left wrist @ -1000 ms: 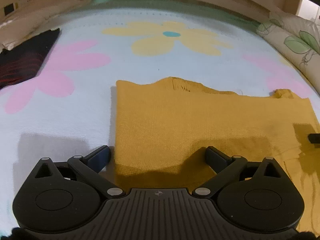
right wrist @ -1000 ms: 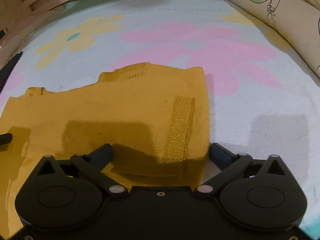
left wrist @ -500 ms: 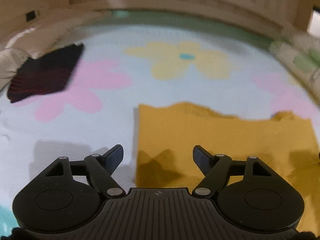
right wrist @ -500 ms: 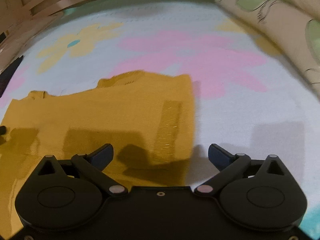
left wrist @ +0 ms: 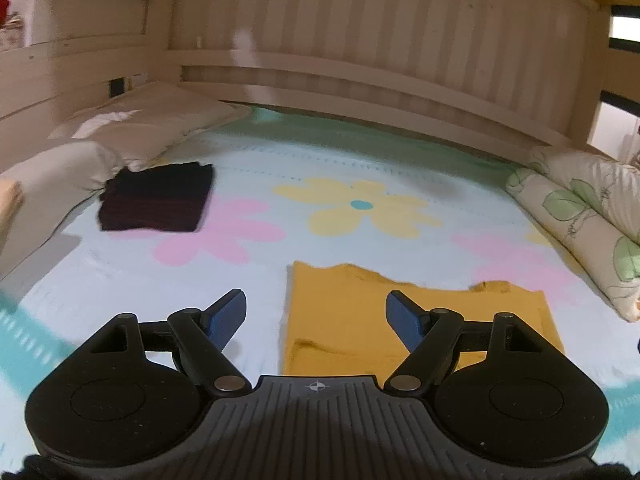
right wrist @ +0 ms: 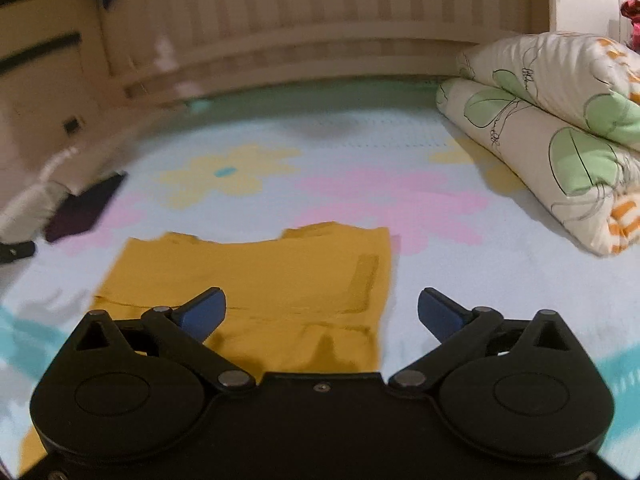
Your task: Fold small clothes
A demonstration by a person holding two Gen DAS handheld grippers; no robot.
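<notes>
1. The left tongs stand wide apart and hold nothing, raised above the bed over the left edge of the yellow garment.
2. The right tongs are likewise spread wide and empty, above the garment's right edge.
3. The yellow garment lies flat and folded on the bed sheet, near the bed's front edge, roughly midway between its left and right sides.
4. The sheet is pale blue with large pink and yellow flowers.
5. A folded dark garment lies toward the bed's far left corner, well apart from the yellow one.
6. A rolled floral quilt rests along the bed's right edge.
7. A pale slatted headboard rises behind the far edge.
</notes>
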